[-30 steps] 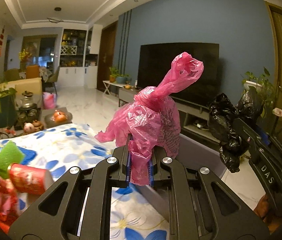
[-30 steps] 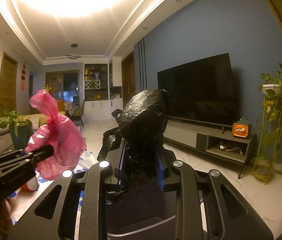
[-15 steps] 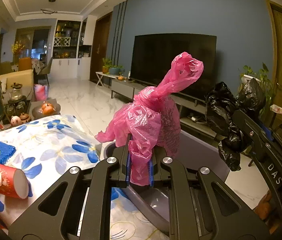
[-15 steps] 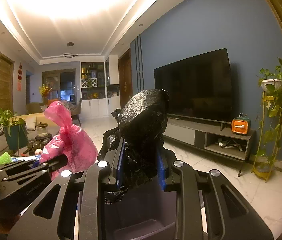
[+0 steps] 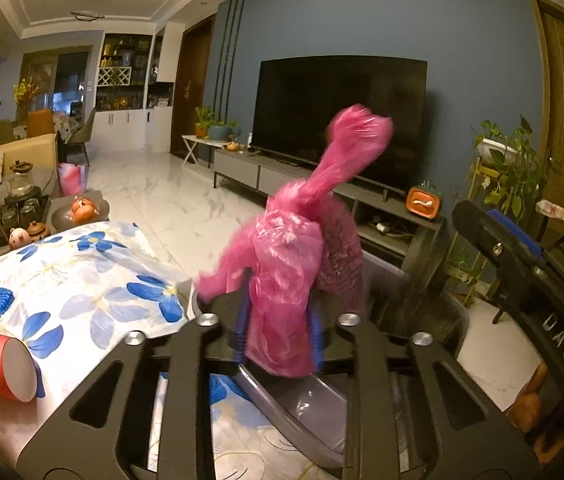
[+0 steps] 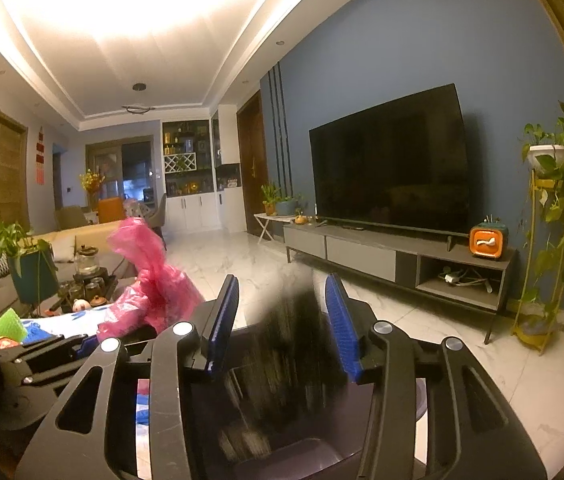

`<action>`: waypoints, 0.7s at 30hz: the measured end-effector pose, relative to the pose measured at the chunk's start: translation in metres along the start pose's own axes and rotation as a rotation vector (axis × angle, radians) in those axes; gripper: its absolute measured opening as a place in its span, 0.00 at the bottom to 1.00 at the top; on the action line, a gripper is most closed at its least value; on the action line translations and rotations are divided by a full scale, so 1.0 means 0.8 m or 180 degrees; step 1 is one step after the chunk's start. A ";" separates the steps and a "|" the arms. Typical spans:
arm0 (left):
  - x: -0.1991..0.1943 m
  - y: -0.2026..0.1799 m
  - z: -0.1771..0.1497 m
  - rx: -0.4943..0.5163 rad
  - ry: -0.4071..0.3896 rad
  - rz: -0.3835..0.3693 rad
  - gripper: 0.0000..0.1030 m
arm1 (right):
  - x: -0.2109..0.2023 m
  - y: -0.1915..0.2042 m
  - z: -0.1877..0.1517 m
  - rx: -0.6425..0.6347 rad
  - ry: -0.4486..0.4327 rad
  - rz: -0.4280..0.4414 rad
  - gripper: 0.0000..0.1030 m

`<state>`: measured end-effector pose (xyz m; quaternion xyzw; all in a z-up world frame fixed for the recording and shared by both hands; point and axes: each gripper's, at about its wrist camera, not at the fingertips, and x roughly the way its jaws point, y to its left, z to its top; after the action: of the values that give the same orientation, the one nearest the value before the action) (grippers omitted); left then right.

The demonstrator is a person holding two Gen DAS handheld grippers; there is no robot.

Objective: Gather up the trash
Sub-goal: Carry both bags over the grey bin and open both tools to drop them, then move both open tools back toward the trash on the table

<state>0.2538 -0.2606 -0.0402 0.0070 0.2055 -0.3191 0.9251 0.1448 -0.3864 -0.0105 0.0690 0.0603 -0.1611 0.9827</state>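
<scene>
Over the grey bin (image 5: 434,320), the left wrist view shows the left gripper (image 5: 278,332) with jaws opening around the pink bag (image 5: 294,264), which still stands between them; best to spread fully and hold level so it drops inside, clear of the tabletop (image 5: 82,280). A second ago the bag was pinched tight. From the right wrist view, the right gripper (image 6: 278,320) is opening too, and the black bag (image 6: 294,344), gripped upright before, is a falling blur between its blue pads (image 6: 338,320).
</scene>
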 end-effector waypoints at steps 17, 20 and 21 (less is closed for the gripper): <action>-0.054 0.025 -0.023 -0.0177 -0.0126 0.0419 0.82 | -0.044 0.014 0.000 0.0036 -0.0134 -0.0057 0.73; -0.076 0.035 -0.028 -0.0186 -0.0159 0.0613 0.85 | -0.054 0.020 0.000 0.0020 -0.0140 -0.0039 0.75; -0.088 0.040 -0.032 -0.0202 -0.0180 0.0678 0.85 | -0.056 0.022 -0.001 0.0014 -0.0142 -0.0031 0.78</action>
<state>0.2131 -0.1904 -0.0402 -0.0095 0.1874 -0.2124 0.9590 0.1081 -0.3561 -0.0028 0.0672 0.0385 -0.1676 0.9828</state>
